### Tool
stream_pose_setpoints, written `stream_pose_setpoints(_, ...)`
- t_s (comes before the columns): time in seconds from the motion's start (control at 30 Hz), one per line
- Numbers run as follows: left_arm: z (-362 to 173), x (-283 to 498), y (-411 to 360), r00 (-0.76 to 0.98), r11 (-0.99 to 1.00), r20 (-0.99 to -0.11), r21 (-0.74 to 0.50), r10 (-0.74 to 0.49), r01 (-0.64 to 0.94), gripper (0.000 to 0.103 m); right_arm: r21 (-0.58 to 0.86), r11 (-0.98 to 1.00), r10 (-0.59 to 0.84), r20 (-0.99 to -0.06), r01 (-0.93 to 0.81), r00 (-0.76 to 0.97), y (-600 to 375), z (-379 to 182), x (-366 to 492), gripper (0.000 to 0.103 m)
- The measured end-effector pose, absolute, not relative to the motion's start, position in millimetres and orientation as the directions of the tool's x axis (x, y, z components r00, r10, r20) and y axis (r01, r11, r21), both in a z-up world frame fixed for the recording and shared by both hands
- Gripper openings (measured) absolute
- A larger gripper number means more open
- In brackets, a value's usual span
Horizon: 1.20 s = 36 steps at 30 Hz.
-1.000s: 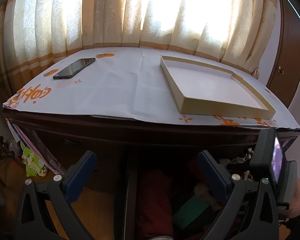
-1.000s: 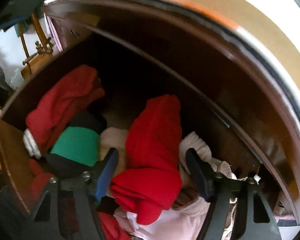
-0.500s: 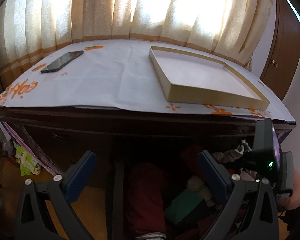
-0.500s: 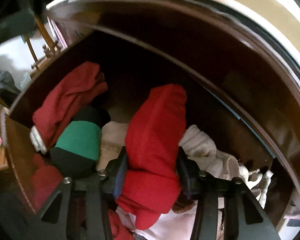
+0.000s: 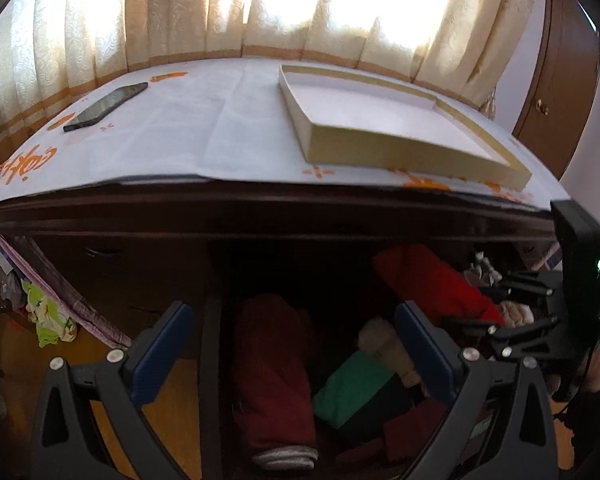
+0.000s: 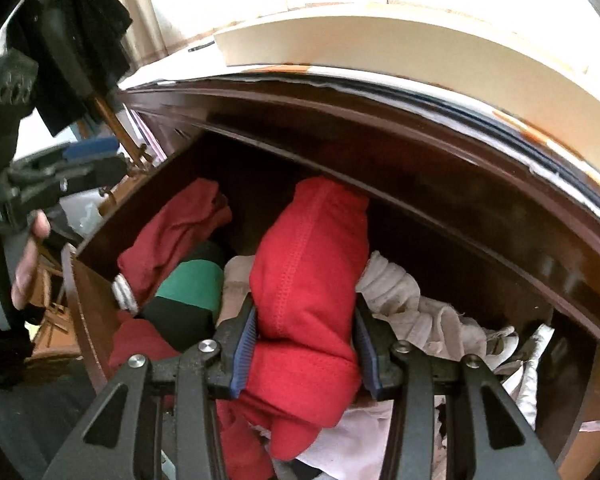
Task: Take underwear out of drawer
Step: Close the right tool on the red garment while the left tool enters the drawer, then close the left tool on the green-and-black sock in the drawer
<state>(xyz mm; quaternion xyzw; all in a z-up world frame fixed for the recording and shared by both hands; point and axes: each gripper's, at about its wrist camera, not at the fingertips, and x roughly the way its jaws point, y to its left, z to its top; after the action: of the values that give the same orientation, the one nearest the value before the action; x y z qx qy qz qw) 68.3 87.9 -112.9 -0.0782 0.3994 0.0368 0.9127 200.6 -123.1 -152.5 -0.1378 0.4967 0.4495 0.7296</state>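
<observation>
The open dark wooden drawer (image 6: 96,292) is stuffed with rolled clothes. My right gripper (image 6: 306,344) is shut on a bright red rolled underwear (image 6: 312,264), its blue pads pressing both sides; the roll stands raised above the pile. From the left wrist view the same red roll (image 5: 432,280) shows at the right of the drawer. My left gripper (image 5: 292,344) is open and holds nothing, hovering over the drawer's left part above a dark red roll (image 5: 276,376). A hand (image 6: 24,248) carries that gripper at the far left.
The drawer also holds a green and black roll (image 5: 352,392) and white garments (image 6: 420,308). The desk top above it carries white printed paper (image 5: 204,128), a black phone (image 5: 106,106) and a shallow cardboard box (image 5: 400,148). Curtains hang behind; a brown wardrobe (image 5: 560,80) stands right.
My right gripper closed on the bright red roll and lifted it up and back from the pile. My left gripper tipped down a little, so more of the drawer shows.
</observation>
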Motion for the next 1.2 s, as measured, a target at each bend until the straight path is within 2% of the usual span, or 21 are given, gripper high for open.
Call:
stream_pose_setpoints(0.2, -128, 71, 76, 0.617, 0.989, -0.787, -0.088, 0.004, -0.118, 0.092, 0.264, 0.547, 0.544, -0.833, -0.794, 0.098, -108, -156, 191, 0.047)
stream_pose_setpoints(0.27, -136, 74, 71, 0.587, 0.989, -0.809, -0.079, 0.008, -0.122, 0.081, 0.292, 0.545, 0.557, -0.827, -0.786, 0.079, -108, -158, 193, 0.047)
stream_pose_setpoints(0.3, -140, 77, 69, 0.574, 0.990, -0.819, -0.071, 0.011, -0.119, 0.079, 0.310, 0.544, 0.565, -0.822, -0.780, 0.068, -110, -159, 195, 0.047)
stream_pose_setpoints(0.47, -158, 81, 60, 0.515, 0.993, -0.857, -0.037, 0.027, -0.114, 0.074, 0.366, 0.534, 0.589, -0.808, -0.762, 0.025, -116, -163, 201, 0.047)
stream_pose_setpoints(0.73, -179, 89, 56, 0.421, 0.993, -0.906, -0.005, 0.047, -0.121, 0.073, 0.392, 0.523, 0.608, -0.794, -0.756, 0.009, -123, -163, 202, 0.047)
stream_pose_setpoints(0.97, -182, 93, 56, 0.395, 0.992, -0.914, 0.041, 0.086, -0.121, 0.065, 0.389, 0.521, 0.612, -0.790, -0.760, 0.016, -125, -162, 199, 0.047)
stream_pose_setpoints(1.2, -188, 93, 48, 0.355, 0.993, -0.929, 0.079, 0.106, -0.091, 0.062, 0.386, 0.523, 0.612, -0.791, -0.759, 0.019, -125, -159, 197, 0.048)
